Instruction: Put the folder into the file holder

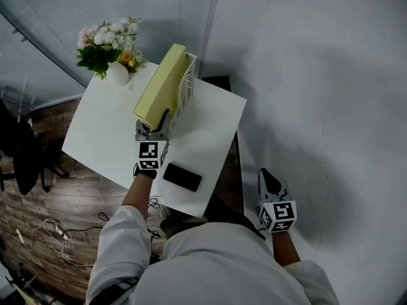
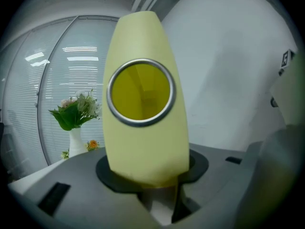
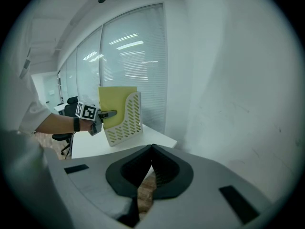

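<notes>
The pale yellow folder (image 1: 160, 88) stands upright in the white perforated file holder (image 1: 186, 84) at the table's far side. My left gripper (image 1: 152, 131) is at the folder's near end, and the spine with its round metal ring (image 2: 140, 92) fills the left gripper view. The spine (image 2: 143, 142) sits between the jaws with dark gaps on both sides, so the pads look apart from it. In the right gripper view the folder (image 3: 114, 104), the holder (image 3: 126, 120) and the left gripper (image 3: 107, 113) show at a distance. My right gripper (image 1: 268, 178) hangs low at the right, shut and empty (image 3: 147, 161).
A white vase of flowers (image 1: 116, 72) stands at the far left corner of the white table (image 1: 102, 126). A black phone (image 1: 182, 176) lies near the front edge. A white wall rises on the right. A dark office chair (image 1: 25, 157) and cables (image 1: 54, 230) are on the wooden floor at the left.
</notes>
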Tool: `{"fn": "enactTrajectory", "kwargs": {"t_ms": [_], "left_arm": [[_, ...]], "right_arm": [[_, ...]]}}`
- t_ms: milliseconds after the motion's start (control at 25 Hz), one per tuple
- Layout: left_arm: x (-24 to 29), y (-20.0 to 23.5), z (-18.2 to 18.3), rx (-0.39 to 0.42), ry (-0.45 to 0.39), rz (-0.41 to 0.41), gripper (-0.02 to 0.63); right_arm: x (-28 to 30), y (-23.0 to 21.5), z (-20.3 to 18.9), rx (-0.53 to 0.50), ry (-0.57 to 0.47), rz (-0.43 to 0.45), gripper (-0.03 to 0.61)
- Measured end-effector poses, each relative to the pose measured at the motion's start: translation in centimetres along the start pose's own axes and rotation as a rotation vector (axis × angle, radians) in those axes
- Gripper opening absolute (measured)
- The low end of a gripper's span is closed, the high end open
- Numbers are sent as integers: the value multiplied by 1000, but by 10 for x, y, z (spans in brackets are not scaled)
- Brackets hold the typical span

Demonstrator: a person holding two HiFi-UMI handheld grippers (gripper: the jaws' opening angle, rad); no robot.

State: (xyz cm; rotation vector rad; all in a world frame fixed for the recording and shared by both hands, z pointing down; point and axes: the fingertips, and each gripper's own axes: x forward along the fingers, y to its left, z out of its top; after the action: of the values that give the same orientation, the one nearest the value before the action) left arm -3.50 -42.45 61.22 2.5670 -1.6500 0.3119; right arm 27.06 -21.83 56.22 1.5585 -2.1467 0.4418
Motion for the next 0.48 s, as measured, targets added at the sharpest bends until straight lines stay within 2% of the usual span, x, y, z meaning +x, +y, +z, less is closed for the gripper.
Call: {"fn": "enactTrajectory", "kwargs": {"t_ms": [360,480], "left_arm": [[1,-1,-16,23,33,-20,206],[0,0,-17,24,38,-29,239]], "right_arm": [[3,7,6,-7,-10,0,12],[3,10,9,-10,-16,0,12]]}}
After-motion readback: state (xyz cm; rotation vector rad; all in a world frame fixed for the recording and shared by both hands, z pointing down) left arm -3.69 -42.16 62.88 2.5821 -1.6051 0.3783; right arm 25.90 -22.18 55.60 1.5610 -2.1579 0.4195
